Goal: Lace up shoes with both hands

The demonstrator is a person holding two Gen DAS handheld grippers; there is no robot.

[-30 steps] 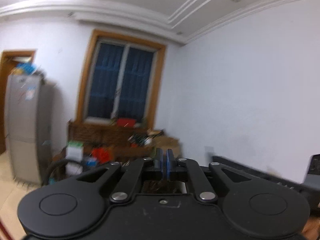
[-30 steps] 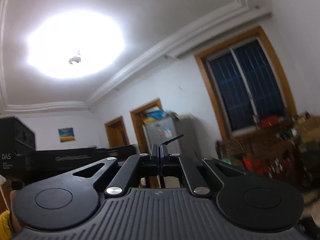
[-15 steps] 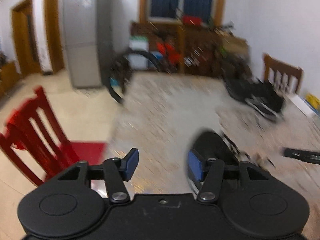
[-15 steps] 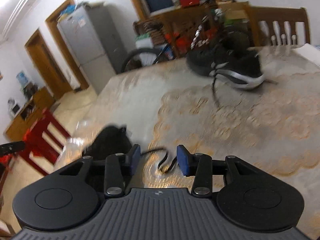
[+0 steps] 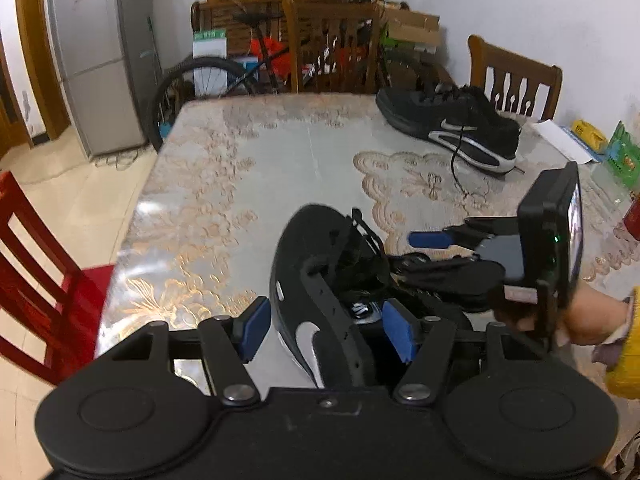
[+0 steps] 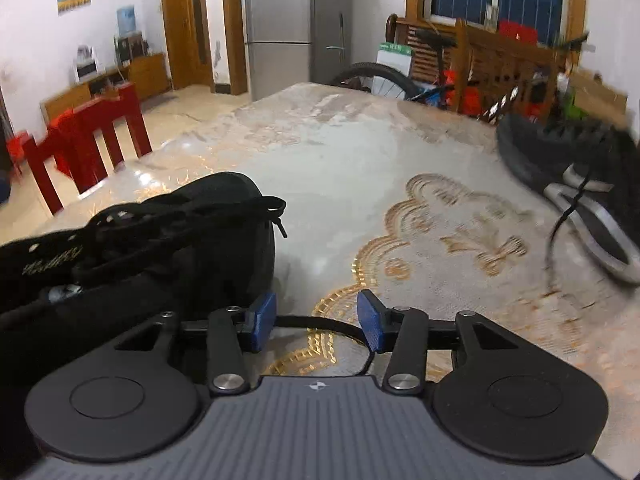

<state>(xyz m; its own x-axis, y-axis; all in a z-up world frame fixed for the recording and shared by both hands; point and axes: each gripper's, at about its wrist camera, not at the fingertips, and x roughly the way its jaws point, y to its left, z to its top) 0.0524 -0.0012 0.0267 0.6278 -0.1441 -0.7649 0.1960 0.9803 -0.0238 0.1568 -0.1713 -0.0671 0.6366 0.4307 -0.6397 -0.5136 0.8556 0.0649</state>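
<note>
Black near shoe [image 5: 320, 280], heel hidden behind left gripper [image 5: 326, 330]

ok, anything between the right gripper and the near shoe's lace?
Nothing visible. The right gripper, jaws opening, hangs over a black lace lying on the tablecloth beside the near black shoe; pads clear of it.

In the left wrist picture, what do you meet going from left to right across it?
Red chair → fridge → bicycle wheel → near shoe → far shoe → right tool → sleeve.
</note>
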